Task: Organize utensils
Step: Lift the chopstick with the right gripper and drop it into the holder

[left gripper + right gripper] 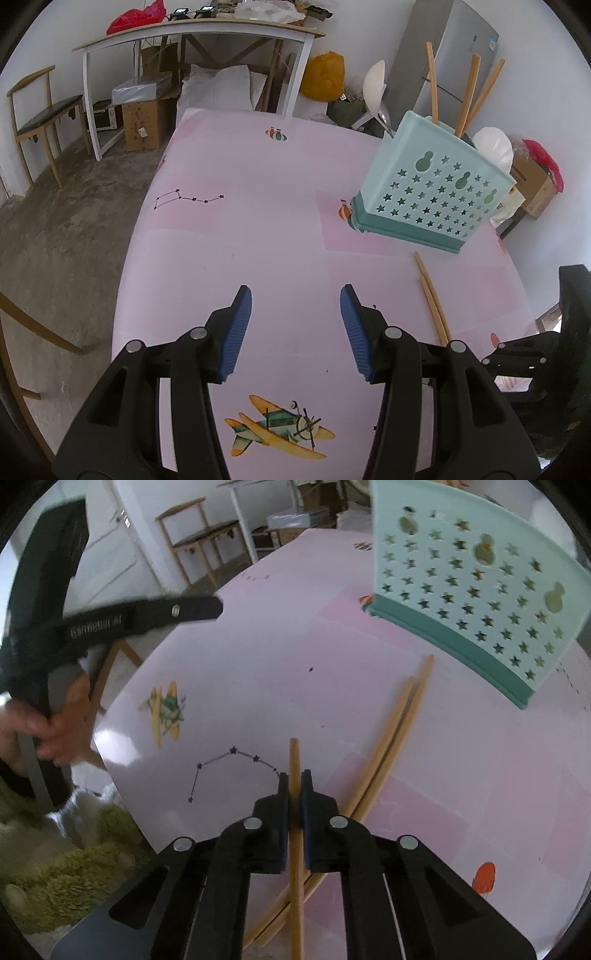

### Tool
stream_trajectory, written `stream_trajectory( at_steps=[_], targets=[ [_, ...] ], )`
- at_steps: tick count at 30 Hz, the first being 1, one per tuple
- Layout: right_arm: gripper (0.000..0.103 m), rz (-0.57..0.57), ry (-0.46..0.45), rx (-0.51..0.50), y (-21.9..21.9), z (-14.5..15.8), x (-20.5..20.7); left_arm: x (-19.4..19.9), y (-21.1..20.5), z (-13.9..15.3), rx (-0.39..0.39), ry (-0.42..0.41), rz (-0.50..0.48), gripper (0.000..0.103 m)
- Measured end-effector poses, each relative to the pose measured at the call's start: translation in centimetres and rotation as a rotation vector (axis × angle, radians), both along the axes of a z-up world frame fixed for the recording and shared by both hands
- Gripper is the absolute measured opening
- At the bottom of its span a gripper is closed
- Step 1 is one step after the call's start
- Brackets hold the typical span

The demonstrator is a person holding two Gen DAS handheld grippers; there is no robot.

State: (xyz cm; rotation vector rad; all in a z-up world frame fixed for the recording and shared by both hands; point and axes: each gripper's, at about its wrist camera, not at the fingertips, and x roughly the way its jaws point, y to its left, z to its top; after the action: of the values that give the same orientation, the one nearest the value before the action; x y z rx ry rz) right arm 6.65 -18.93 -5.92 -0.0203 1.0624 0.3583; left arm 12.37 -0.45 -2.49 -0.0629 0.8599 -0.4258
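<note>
A mint green utensil holder (432,192) with star holes stands on the pink table at the right; wooden chopsticks (469,96) and white spoons (375,86) stick out of it. It also shows in the right wrist view (469,576). My right gripper (294,775) is shut on one wooden chopstick (294,760), held just above the table. Two more chopsticks (391,731) lie side by side on the table before the holder; they also show in the left wrist view (432,299). My left gripper (295,295) is open and empty over the table.
The pink tablecloth (240,229) has plane and star prints. A white desk (192,33) with bags, boxes (142,123) and a chair (40,118) stand beyond the far edge. A grey fridge (454,48) stands behind the holder. The left gripper's body (110,620) and hand appear at left.
</note>
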Motion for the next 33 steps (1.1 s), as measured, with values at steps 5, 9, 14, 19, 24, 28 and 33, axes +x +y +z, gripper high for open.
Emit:
stream_trajectory(
  at_steps=[5,9,14,19,24,28,33],
  targets=[
    [0.006,-0.079,-0.054,0.076,-2.1,2.8,-0.3,0.0,-0.3,-0.4,0.005,0.012,-0.004,0.047],
    [0.006,-0.141,-0.111,0.134,-4.1,5.9,-0.9,0.0,-0.7,-0.7,0.009,0.019,-0.012,0.047],
    [0.006,-0.2,-0.229,0.184,-6.8,11.6,-1.2,-0.1,-1.0,-1.0,0.014,0.026,-0.025,0.047],
    [0.006,-0.226,-0.421,0.185,-9.2,18.4,-0.8,-0.1,-1.4,-1.8,0.047,0.057,-0.03,0.052],
    [0.006,-0.222,-0.631,0.164,-10.0,24.8,0.9,-0.3,-1.8,-2.1,0.072,0.065,-0.028,0.062],
    [0.006,-0.203,-0.758,0.171,-9.9,29.2,3.3,-0.6,-1.7,-1.9,0.087,0.052,-0.019,0.07],
    [0.006,-0.178,-0.829,0.148,-8.6,31.2,6.3,-0.4,-1.4,-1.9,0.099,0.05,-0.008,0.074]
  ],
)
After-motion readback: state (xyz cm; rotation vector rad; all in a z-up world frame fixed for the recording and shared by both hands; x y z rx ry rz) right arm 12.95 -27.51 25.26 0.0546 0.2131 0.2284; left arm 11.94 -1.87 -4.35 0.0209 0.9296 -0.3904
